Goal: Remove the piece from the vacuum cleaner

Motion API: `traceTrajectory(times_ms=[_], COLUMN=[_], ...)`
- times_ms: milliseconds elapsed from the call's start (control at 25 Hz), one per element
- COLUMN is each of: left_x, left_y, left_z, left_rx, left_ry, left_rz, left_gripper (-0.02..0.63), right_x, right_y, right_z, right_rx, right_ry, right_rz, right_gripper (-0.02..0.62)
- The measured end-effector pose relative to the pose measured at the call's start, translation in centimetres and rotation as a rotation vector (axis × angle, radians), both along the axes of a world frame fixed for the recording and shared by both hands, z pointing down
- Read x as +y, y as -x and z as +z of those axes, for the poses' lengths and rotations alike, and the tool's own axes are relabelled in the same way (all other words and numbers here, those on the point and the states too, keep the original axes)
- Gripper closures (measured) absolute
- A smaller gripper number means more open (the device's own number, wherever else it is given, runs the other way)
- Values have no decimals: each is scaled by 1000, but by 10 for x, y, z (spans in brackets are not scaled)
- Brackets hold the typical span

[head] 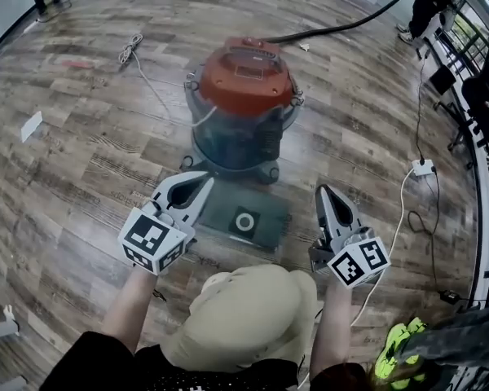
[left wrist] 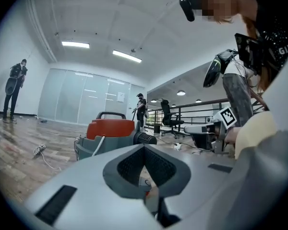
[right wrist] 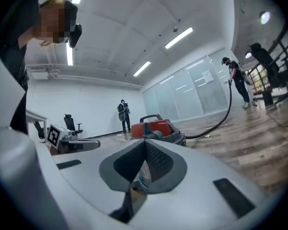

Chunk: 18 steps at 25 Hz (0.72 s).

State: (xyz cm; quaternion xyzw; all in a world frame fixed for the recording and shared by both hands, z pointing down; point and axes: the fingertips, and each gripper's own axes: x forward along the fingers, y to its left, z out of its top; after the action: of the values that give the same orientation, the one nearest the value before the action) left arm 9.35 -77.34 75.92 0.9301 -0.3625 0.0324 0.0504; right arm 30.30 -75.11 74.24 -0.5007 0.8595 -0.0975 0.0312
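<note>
Head view looks down at a wood floor [head: 81, 177] with a person kneeling on it. On the left, the left gripper [head: 200, 186] is held low, a little way back from the machine. Its two jaws are pressed together and there is nothing between them; the left gripper view shows the same.

In the middle stands the vacuum cleaner [head: 244, 129], round and grey, with its red lid [head: 246, 76] still on top. A flat dark-green piece [head: 265, 210] with a white ring on it lies on the floor right at the foot of the vacuum cleaner, between the two grippers. I cannot tell if it is joined to the machine or just lying beside it.

On the right, the right gripper [head: 326, 192] is also held back, jaws pressed together, pinching nothing. A black hose [head: 342, 27] runs from the vacuum cleaner away to the far right.

I think the job is only at its start, with both grippers getting ready. Next, one gripper needs to spread its jaws, reach forward, and pinch the piece on an edge, while the other one may need to keep the machine from sliding.
</note>
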Motion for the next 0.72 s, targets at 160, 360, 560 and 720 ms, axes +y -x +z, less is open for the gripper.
traceTrajectory(times_ms=[160, 360, 560, 720], left_x=[3, 3, 3, 2], left_y=[-4, -5, -8, -13], left_z=[5, 11, 10, 9], left_rx=[-9, -10, -19, -16], left_ry=[7, 23, 17, 10], left_rz=[16, 34, 41, 49], left_gripper=[598, 598, 598, 598], right_x=[0, 1, 2, 1], right_y=[3, 7, 11, 21], right_z=[0, -1, 2, 4], right_rx=[33, 60, 102, 109], right_ry=[-16, -21, -15, -18], right_rz=[-3, -14, -22, -43], right_gripper=[586, 586, 586, 587])
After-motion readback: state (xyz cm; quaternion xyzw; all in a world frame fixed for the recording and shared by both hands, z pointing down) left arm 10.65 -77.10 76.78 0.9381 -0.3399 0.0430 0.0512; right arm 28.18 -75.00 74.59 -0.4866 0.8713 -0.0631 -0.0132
